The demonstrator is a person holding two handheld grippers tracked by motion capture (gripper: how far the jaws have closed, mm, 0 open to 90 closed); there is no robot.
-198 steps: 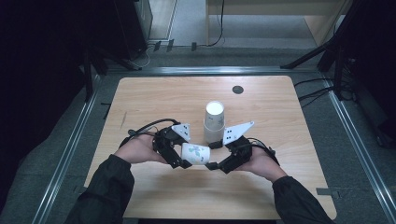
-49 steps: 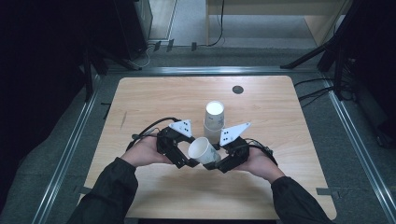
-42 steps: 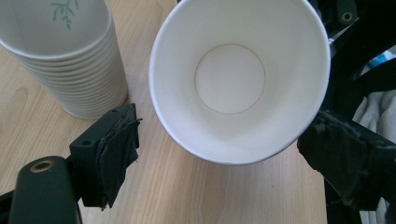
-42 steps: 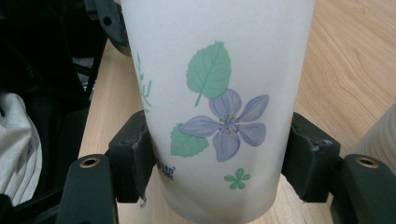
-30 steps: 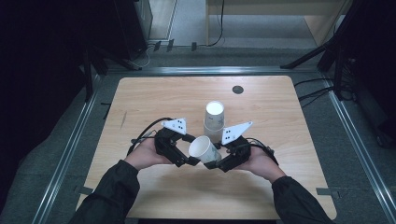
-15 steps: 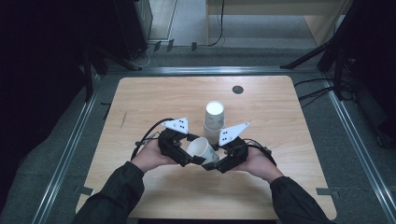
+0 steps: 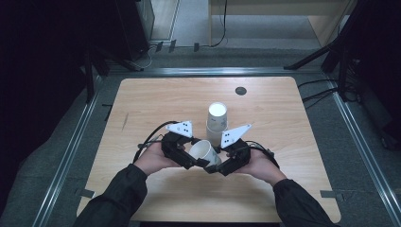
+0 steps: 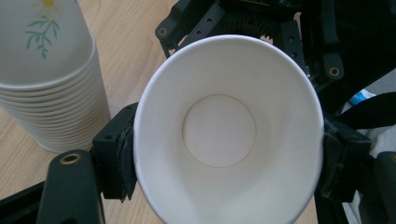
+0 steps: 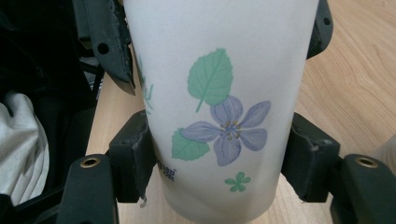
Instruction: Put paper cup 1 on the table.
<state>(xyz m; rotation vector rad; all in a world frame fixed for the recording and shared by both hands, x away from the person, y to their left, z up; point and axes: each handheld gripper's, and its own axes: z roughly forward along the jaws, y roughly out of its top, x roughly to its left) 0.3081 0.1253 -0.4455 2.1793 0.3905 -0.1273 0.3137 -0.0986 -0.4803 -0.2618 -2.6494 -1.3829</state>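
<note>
Here, over a pale wooden table ringed by grey floor, both grippers' jaws clamp one paper cup.

A: We see a white paper cup printed with a purple flower and green leaves.

B: We agree; the stack of white paper cups carries a yellow bloom and green sprig, on the pale wooden worktop.

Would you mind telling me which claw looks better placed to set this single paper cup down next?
Probably the right claw: it clamps the cup across its flowered wall near the base. The left claw grips it near the rim, looking into its open mouth, so letting go there seems simpler. The stack stands just behind.
</note>
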